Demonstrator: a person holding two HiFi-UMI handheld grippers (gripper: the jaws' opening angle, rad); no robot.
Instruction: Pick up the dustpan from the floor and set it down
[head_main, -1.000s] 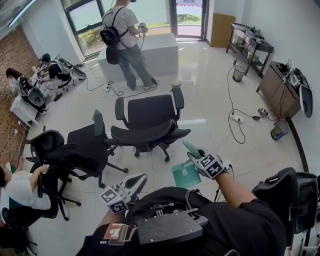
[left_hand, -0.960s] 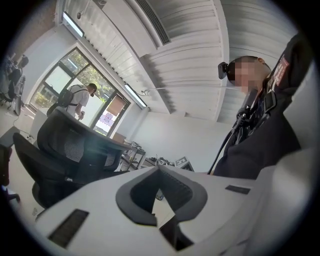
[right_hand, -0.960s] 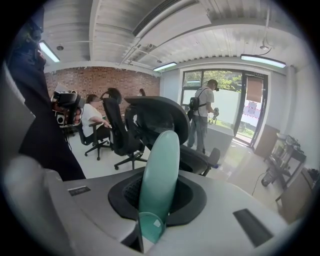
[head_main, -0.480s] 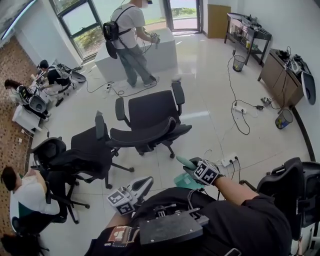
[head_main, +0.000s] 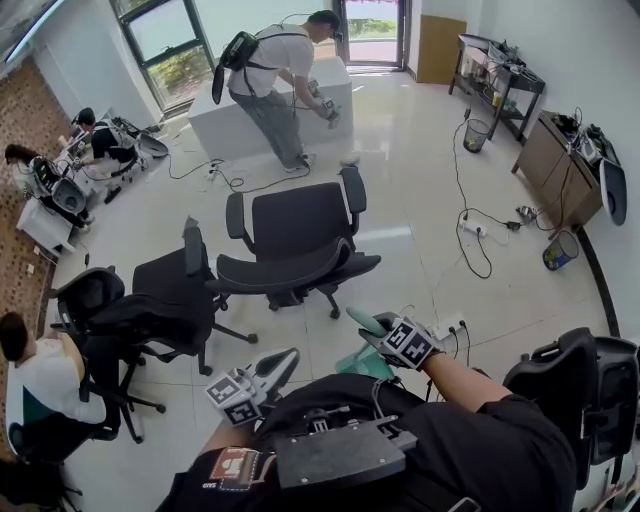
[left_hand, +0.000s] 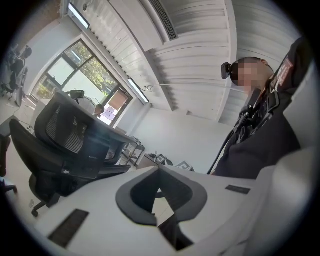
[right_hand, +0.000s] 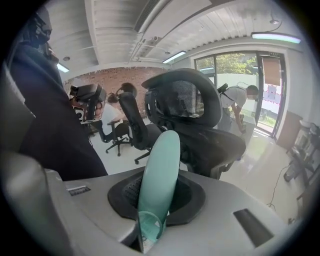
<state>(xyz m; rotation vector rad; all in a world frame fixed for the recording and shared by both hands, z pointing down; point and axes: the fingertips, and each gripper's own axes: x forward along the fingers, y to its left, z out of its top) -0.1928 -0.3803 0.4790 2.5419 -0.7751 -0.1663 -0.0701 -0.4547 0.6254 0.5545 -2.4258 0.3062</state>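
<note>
My right gripper is shut on the teal dustpan's handle. The handle sticks up and left past the marker cube. The pan hangs low over the pale tiled floor, partly hidden behind my dark chest rig. In the right gripper view the handle stands upright between the black pads. My left gripper is at the lower left, level, away from the dustpan. In the left gripper view its pads meet with nothing between them.
Two black office chairs stand just ahead. A power strip with cables lies right of the dustpan. Another black chair is at my right. A person bends by a white block. Others sit at the left.
My right gripper has sunk with the dustpan, so the pan sits lower and nearer my body. The left gripper has barely shifted. The person at the back has bent forward.
</note>
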